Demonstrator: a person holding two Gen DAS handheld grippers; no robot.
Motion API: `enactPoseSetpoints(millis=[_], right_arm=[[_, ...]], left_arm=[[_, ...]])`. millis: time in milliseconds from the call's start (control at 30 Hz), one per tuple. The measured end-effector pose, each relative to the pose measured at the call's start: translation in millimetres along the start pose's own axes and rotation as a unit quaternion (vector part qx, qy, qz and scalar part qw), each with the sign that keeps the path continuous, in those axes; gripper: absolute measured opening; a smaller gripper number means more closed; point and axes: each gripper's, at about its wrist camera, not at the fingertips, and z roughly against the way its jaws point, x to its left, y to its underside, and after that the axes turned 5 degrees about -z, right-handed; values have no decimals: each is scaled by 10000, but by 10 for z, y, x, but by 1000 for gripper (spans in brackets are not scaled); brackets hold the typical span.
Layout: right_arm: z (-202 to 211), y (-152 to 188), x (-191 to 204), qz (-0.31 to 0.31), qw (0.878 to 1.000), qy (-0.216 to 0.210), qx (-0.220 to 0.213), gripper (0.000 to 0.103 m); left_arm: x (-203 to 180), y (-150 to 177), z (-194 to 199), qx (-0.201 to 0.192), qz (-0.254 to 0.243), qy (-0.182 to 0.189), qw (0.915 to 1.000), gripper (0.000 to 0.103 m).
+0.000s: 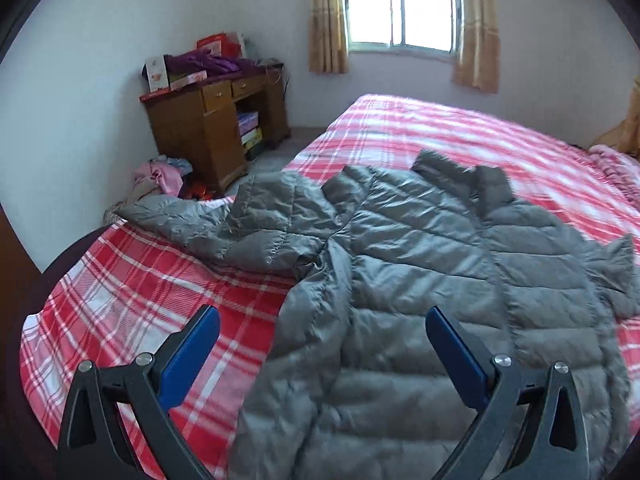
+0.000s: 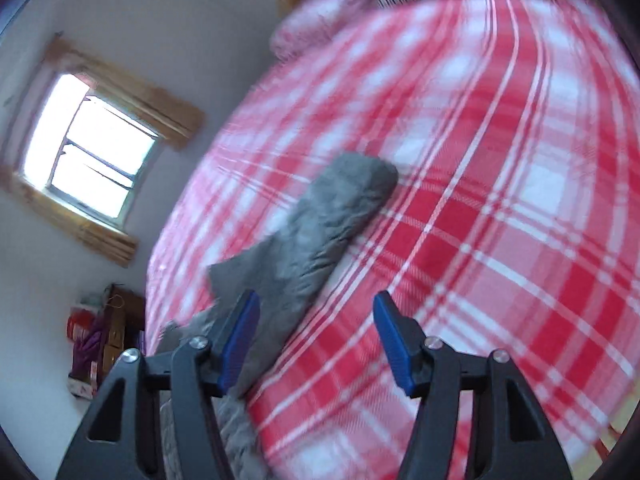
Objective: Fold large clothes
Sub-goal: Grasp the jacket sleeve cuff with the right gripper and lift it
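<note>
A grey quilted puffer jacket [image 1: 420, 264] lies spread out on a bed with a red, pink and white plaid cover [image 1: 132, 272]. One sleeve [image 1: 224, 216] stretches to the left toward the bed's edge. My left gripper [image 1: 322, 320] is open and empty, hovering above the jacket's lower left side. In the right wrist view, the other sleeve [image 2: 320, 232] lies stretched out on the plaid cover [image 2: 500, 240]. My right gripper [image 2: 316, 312] is open and empty, just above the near end of that sleeve. This view is blurred.
A wooden desk [image 1: 216, 128] piled with boxes and purple cloth stands in the far left corner, with a heap of clothes [image 1: 160, 176] on the floor beside it. A curtained window [image 1: 400, 4] is on the back wall. A pink pillow [image 2: 320, 12] lies at the bed's head.
</note>
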Motion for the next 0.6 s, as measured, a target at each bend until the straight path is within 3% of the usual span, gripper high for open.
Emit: enactPoseSetpoints(millis=[67, 133, 300, 433, 467, 500, 600], right_arm=[[-330, -112, -110, -247, 9997, 70, 45, 62], [-568, -235, -209, -501, 9981, 193, -308, 63], [-1107, -435, -127, -354, 9967, 640, -337, 63], [-1259, -474, 15, -119, 9923, 983, -750, 61], [-1281, -468, 28, -92, 9911, 1069, -794, 52], [-1285, -463, 25, -67, 9898, 1146, -848, 36], [-1305, -483, -80, 106, 9873, 1318, -884, 14]], left_arm=[[9, -1, -204, 134, -9, -94, 9999, 102], [19, 31, -343, 78, -7, -204, 9998, 102], [0, 169, -609, -36, -41, -410, 9991, 102], [-17, 329, -808, 160, 93, -375, 9991, 102], [-22, 382, -863, 247, 157, -359, 9989, 102], [-15, 442, -941, 373, 257, -282, 9986, 102], [38, 484, -998, 484, 491, -62, 9976, 102]])
